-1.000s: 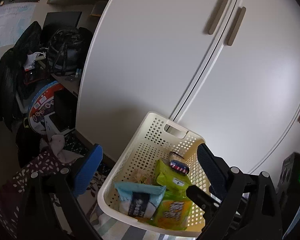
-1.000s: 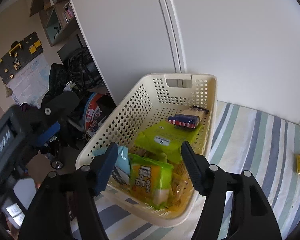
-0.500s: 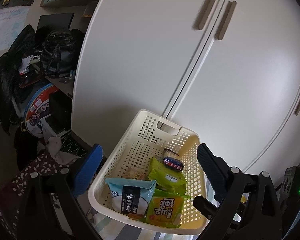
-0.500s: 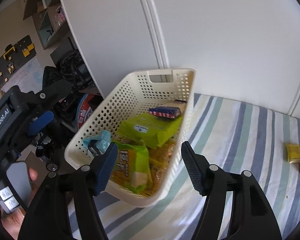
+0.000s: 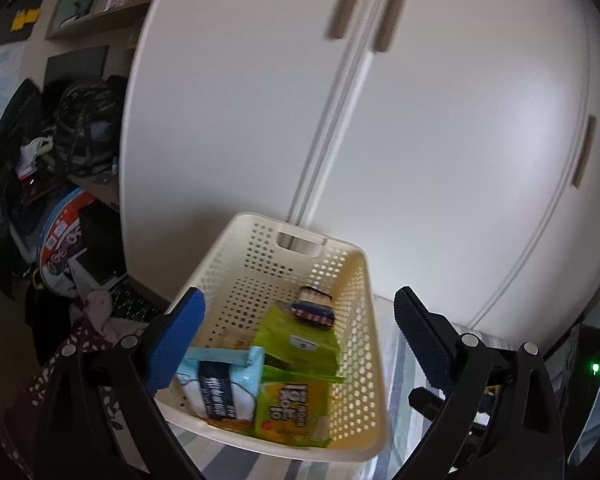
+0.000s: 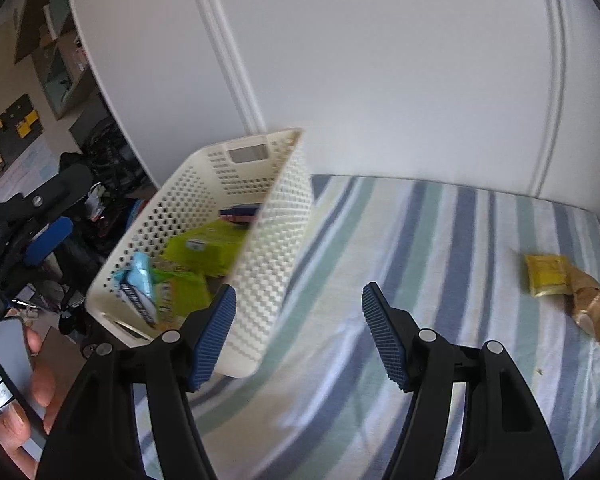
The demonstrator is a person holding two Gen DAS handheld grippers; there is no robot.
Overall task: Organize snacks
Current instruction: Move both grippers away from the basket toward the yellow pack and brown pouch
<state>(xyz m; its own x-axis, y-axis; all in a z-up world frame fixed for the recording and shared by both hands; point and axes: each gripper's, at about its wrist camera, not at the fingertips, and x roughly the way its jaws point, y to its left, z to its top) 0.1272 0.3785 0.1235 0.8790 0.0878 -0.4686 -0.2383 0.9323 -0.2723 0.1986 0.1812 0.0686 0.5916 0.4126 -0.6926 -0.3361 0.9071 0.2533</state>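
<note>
basket: cream perforated plastic basket (image 5: pixel 260 248)
sheet right of basket: blue, green, white striped bedsheet (image 6: pixel 440 248)
packet in basket: lime-green snack packet (image 5: pixel 296 340)

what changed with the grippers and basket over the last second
The right gripper swung right, away from the basket and out over the striped cover, bringing the loose yellow packet into view. The left gripper stays aimed at the basket. Both remain open and empty; the snacks stay inside.
</note>
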